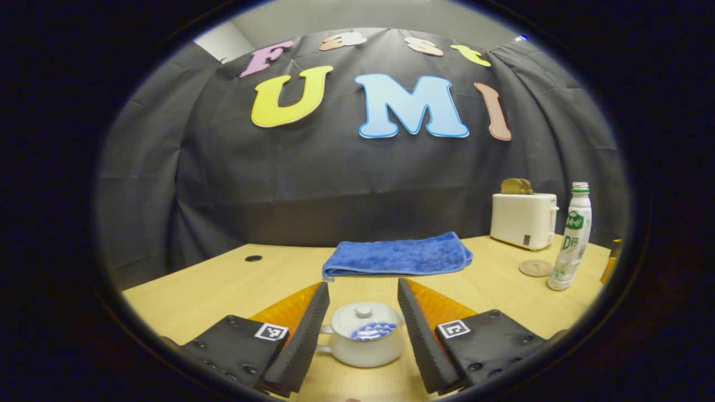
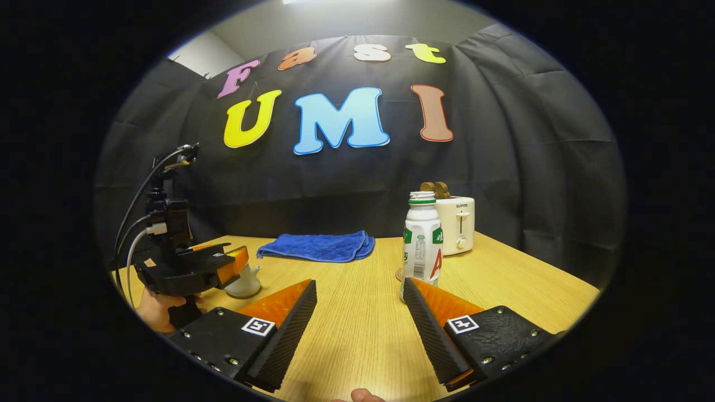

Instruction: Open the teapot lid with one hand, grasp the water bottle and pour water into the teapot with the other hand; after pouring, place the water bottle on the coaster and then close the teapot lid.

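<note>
The table (image 2: 363,335) shows bare wood across the lower middle of the right gripper view, from the near edge back to the towel (image 2: 317,247); its right edge runs diagonally at the right of the frame. In the left gripper view the far edge meets the black wall, with a small dark hole (image 1: 253,258) at centre left.

The teapot (image 1: 363,340), lid (image 1: 364,318) seated, stands at bottom centre of the left gripper view. Its contents cannot be seen. The bottle (image 1: 571,237) stands upright at the right of that frame, uncapped, just beside the coaster (image 1: 535,268) and not on it; its fill level cannot be told. Behind the coaster stands the toaster (image 1: 524,219) with bread (image 1: 516,186) in its slots.

The left gripper (image 1: 363,312) is spread wide, its fingers either side of the teapot with a gap on both sides, touching nothing. In the right gripper view it sits at centre left, held by a hand (image 2: 159,310), over the teapot.

The right gripper (image 2: 360,298) is likewise wide apart and empty. The bottle stands just beyond its right finger; whether they touch cannot be told.
</note>
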Tool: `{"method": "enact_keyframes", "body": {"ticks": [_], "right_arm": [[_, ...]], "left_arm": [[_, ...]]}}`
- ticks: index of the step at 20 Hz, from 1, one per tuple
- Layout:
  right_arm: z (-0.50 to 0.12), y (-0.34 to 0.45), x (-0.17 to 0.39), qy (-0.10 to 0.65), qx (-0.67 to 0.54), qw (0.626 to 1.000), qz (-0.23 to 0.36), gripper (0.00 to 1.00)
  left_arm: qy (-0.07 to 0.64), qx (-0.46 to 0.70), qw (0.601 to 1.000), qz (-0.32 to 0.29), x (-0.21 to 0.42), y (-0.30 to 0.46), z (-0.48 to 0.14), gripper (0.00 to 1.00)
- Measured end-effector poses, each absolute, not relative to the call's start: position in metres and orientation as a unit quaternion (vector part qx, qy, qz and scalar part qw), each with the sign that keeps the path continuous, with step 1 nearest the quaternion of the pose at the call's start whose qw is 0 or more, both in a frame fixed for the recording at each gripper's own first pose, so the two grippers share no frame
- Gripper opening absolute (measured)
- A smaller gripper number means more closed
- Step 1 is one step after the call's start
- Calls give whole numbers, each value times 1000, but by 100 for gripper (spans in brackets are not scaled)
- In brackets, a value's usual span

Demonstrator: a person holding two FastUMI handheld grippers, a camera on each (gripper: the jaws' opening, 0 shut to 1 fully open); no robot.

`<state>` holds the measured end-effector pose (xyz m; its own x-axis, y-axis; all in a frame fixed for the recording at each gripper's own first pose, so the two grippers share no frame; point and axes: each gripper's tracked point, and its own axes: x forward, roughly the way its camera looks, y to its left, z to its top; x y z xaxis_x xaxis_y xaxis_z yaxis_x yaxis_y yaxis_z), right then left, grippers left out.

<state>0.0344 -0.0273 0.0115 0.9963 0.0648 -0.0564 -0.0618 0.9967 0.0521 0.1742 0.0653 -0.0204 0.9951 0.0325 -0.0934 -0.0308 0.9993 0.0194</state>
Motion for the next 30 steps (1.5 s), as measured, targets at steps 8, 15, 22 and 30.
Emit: {"method": "enact_keyframes", "body": {"ticks": [8,15,22,30], "right_arm": [[20,-27,31,27,43,998,40,96],[27,-37,30,17,38,999,33,96],[25,-69,37,8,19,1000,7,96],[22,-104,80,11,-1,999,-36,96]], "left_arm": [[84,31,996,2,184,64,-33,46],[78,36,996,-18,187,65,-31,15],[7,21,999,-30,152,58,29,19],[-34,30,995,-85,53,23,54,14]]}}
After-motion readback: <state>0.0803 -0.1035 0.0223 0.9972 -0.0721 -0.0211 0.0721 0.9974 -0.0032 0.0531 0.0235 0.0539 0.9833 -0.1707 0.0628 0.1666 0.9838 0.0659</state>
